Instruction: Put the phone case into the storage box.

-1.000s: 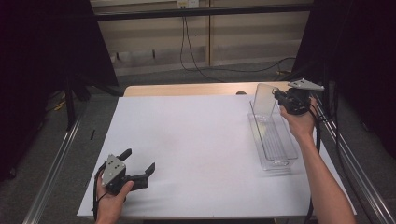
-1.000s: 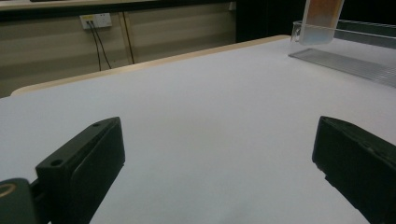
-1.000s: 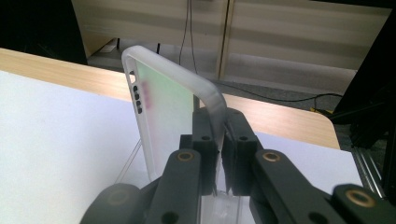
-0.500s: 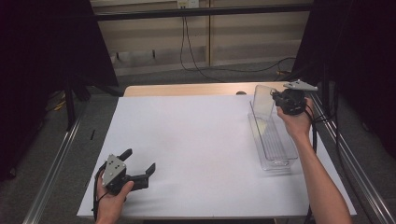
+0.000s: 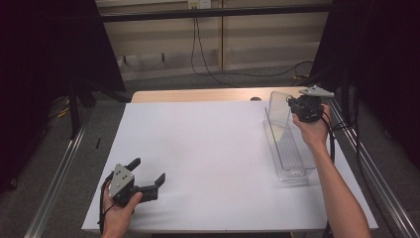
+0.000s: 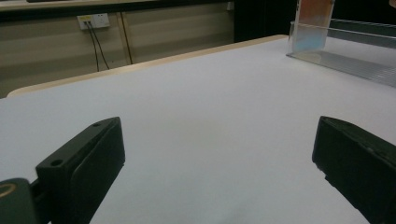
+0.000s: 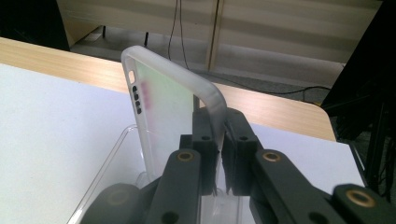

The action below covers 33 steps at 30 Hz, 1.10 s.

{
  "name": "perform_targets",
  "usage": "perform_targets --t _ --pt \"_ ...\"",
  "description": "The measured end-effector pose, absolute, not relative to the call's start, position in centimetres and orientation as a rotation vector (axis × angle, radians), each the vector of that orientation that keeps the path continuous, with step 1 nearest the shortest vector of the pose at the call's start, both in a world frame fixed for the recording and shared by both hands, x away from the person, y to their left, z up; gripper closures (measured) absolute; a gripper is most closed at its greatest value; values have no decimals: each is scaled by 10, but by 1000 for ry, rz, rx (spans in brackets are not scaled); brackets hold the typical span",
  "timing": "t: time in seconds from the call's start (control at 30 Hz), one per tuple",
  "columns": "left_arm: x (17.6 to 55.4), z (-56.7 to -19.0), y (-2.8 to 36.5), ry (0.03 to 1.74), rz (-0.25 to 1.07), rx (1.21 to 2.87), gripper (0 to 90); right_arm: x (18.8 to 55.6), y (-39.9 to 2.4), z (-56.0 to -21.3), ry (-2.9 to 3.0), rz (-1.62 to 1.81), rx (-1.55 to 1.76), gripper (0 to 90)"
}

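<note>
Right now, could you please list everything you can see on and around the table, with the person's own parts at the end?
Phone case: one, translucent frosted, upright over the far end of the tray, clamped at its edge.
Tray: one, clear plastic, long and narrow, on the table's right side.
Table: one, white top with a wooden far edge.
Wall socket: one, white, on the wall beyond the table, two dark cables hanging from it.
Right gripper: one, black, shut on the phone case.
Left gripper: one, black, jaws open, low over the table's near left corner.
Forearms: two, entering from the bottom of the high view.
</note>
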State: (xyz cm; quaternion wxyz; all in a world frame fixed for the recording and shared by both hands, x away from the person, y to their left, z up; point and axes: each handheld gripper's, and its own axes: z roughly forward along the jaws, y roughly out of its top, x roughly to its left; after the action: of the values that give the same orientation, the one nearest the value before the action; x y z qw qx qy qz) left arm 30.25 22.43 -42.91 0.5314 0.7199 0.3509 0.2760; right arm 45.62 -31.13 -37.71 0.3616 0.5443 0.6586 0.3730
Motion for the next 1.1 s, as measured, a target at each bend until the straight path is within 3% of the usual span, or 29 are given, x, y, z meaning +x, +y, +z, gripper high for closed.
perform_targets --t 1.1 --pt "305 -431 217 824 647 1741 25 473 -329 -368 1830 940 1452 848"
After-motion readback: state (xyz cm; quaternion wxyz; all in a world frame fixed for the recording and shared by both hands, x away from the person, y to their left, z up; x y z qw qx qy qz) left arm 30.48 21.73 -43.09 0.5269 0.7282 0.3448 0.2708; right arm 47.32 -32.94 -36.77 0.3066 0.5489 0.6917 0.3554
